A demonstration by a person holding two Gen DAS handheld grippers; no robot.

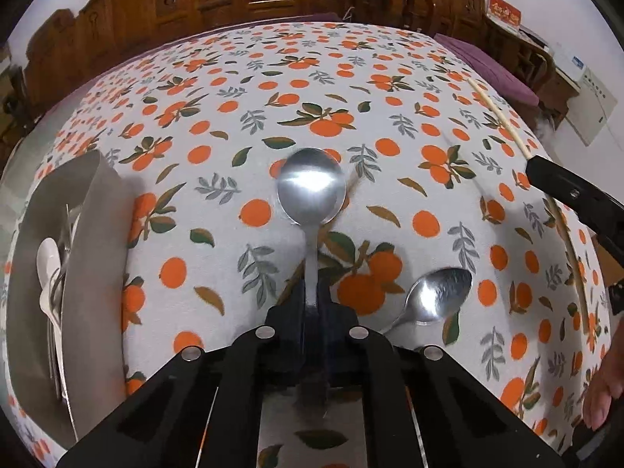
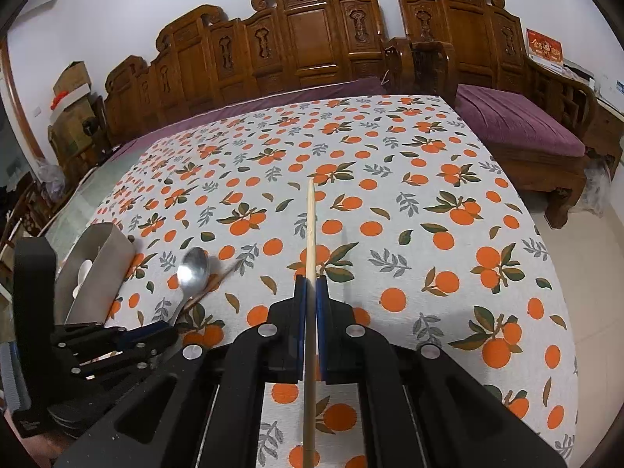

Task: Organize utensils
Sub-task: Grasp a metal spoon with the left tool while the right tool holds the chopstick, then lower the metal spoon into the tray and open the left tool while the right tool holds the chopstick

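Orange-printed tablecloth (image 2: 429,234) fills both views as the left gripper (image 1: 312,292) clamps a spoon (image 1: 312,187) mid-frame and the right gripper (image 2: 311,284) pinches a chopstick (image 2: 310,234), both apparently bound next for the metal holder (image 1: 89,234) at left.

Two loose metal spoons (image 1: 312,191) (image 1: 438,296), two chopsticks (image 2: 310,273) (image 2: 218,279), and one grey holder (image 1: 43,273).
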